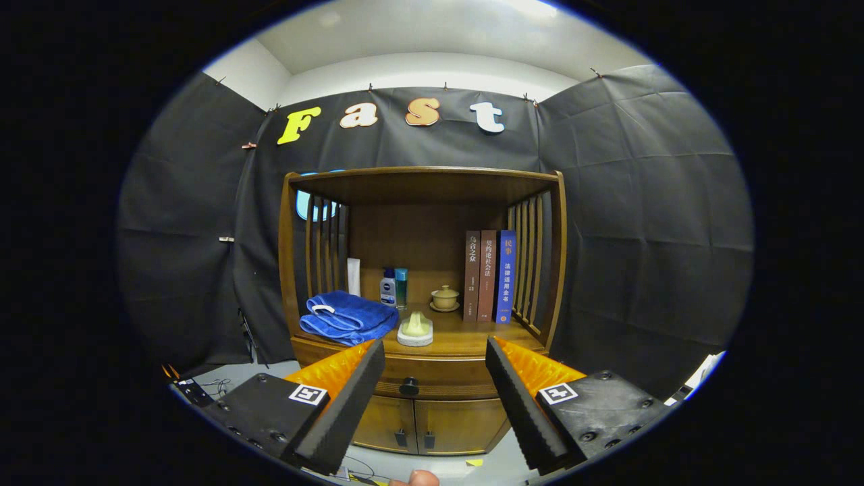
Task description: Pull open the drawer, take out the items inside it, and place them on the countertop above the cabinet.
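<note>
A wooden cabinet (424, 202) stands ahead against the booth's wall. Its drawer (432, 378) is closed, with a dark round knob (408, 387) showing in the gap between my fingers, some way beyond them. The countertop (466, 337) above the drawer holds a folded blue towel (347, 317) on the left and a pale soap dish (415, 329) near its front middle. My gripper (435, 378) is open, with nothing between its fingers, held back from the cabinet at drawer height.
At the back of the countertop stand two small bottles (393, 287), a lidded cup on a saucer (445, 298) and three upright books (489, 275). Two lower doors (432, 425) sit under the drawer. Cables (216, 386) lie on the grey floor at the left.
</note>
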Available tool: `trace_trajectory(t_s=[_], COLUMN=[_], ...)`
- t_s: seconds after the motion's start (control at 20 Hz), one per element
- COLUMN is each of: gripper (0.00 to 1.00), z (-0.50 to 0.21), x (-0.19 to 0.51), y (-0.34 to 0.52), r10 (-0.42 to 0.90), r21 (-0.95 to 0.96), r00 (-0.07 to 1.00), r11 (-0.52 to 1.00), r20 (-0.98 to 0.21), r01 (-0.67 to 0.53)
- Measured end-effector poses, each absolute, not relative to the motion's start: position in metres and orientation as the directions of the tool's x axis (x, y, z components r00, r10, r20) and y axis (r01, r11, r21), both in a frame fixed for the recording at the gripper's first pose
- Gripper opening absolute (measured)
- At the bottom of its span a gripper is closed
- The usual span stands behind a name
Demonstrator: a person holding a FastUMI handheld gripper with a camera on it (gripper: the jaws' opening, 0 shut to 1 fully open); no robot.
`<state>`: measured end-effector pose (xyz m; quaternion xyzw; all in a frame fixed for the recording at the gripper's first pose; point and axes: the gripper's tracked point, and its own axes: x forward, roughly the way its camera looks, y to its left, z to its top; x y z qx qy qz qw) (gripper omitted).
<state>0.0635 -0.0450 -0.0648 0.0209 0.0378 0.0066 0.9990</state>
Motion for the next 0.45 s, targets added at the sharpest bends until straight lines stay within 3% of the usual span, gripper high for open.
trace_trajectory(t_s=[0.45], gripper=[0.98], z=[-0.0578], x=[0.0597], y=[-0.0517], r10=[0.007], r21=[0.046], r00=[0.998], r11=[0.999], r20=[-0.060], r01=[-0.004])
